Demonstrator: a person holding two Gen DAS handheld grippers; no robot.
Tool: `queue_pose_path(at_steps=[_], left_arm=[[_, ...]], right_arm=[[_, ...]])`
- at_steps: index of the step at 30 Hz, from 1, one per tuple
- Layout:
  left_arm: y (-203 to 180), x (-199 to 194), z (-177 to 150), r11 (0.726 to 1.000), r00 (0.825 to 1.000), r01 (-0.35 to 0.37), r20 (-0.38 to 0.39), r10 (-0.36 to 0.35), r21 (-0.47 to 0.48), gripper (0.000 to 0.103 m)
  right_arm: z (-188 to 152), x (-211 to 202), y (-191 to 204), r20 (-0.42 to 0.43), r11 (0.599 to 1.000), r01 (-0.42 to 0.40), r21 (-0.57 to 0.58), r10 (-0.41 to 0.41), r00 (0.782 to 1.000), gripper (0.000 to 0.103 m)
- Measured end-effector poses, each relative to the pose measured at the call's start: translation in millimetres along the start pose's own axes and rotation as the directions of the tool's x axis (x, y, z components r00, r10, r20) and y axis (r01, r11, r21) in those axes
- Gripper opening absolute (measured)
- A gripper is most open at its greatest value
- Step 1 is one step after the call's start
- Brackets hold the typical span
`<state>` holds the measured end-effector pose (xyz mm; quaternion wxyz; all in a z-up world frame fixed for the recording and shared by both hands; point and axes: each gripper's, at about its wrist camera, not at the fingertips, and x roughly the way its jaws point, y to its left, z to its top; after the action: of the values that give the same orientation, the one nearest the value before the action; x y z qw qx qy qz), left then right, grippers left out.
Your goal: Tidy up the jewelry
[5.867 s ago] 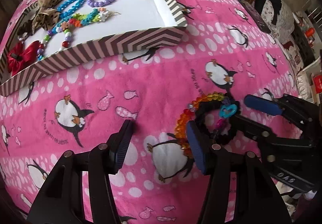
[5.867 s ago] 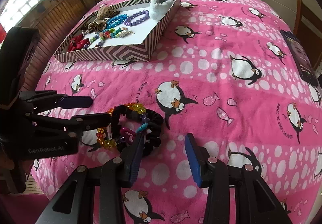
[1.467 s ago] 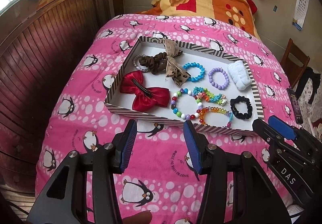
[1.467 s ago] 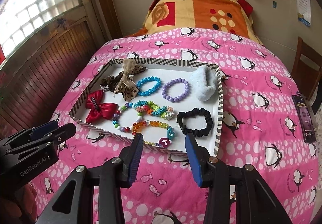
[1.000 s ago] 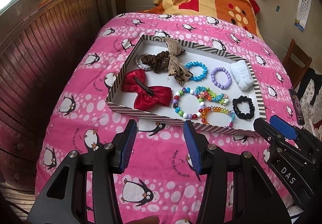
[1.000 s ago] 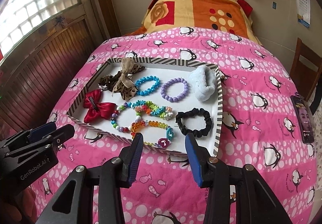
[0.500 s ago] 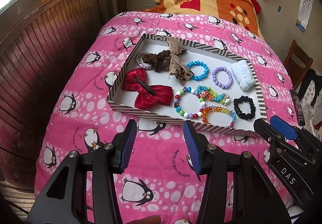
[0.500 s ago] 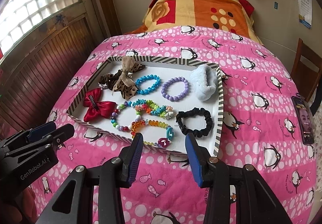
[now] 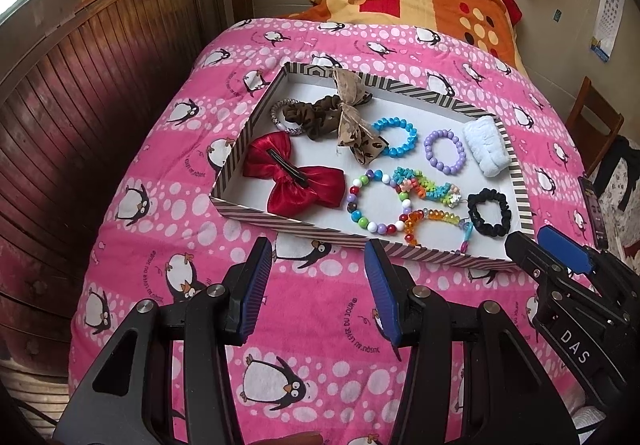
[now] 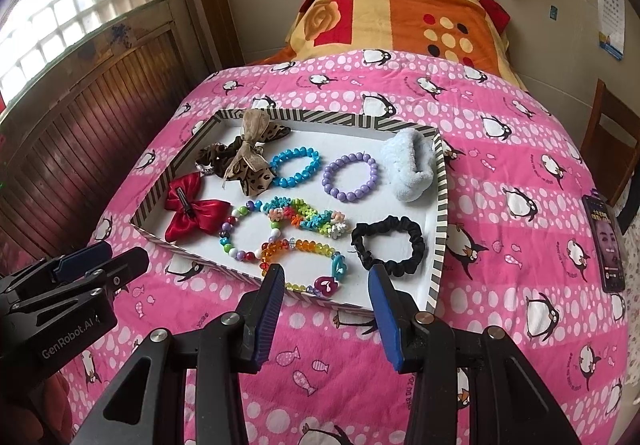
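A striped tray [image 9: 256, 213] [image 10: 439, 213] lies on the pink penguin blanket. In it are a red bow [image 9: 294, 177] [image 10: 192, 211], a brown scrunchie with a leopard bow [image 9: 344, 117] [image 10: 248, 159], a blue bead bracelet [image 9: 396, 137] [image 10: 296, 167], a purple bracelet [image 9: 445, 151] [image 10: 351, 177], a white fluffy scrunchie [image 9: 488, 151] [image 10: 412, 167], a black scrunchie [image 9: 489, 213] [image 10: 388, 245], and several multicoloured bracelets [image 9: 424, 205] [image 10: 296, 233]. My left gripper [image 9: 318, 281] and right gripper [image 10: 326, 301] hover open and empty over the blanket, just short of the tray's near edge.
A phone [image 10: 606, 241] lies on the blanket at the right. An orange and yellow blanket [image 10: 400, 5] covers the far end of the bed. Wood panelling and a window [image 10: 72, 17] stand to the left, a wooden chair [image 9: 596, 125] to the right.
None in the last second. Earlier, the black scrunchie and the orange bracelet lay on the blanket between the grippers; now both lie in the tray and the grippers stand back.
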<state>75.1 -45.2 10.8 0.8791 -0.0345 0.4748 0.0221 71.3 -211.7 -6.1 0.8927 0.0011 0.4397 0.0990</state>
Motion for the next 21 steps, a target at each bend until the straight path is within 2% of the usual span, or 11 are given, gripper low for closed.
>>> queue_pose_path(at_steps=[15,21], left_arm=[[-2.1,7.4,0.4,1.000,1.000,0.005,-0.014,-0.005,-0.010,0.047],[-0.2,11.8,1.6,0.999,0.999,0.034,-0.021,-0.035,-0.018,0.047]], right_arm=[[1.7,6.7,-0.8,-0.014,1.000,-0.002,-0.012,0.002,1.000,0.042],[0.8,10.0,-4.2,-0.020,1.000,-0.004,-0.013,0.004,1.000,0.042]])
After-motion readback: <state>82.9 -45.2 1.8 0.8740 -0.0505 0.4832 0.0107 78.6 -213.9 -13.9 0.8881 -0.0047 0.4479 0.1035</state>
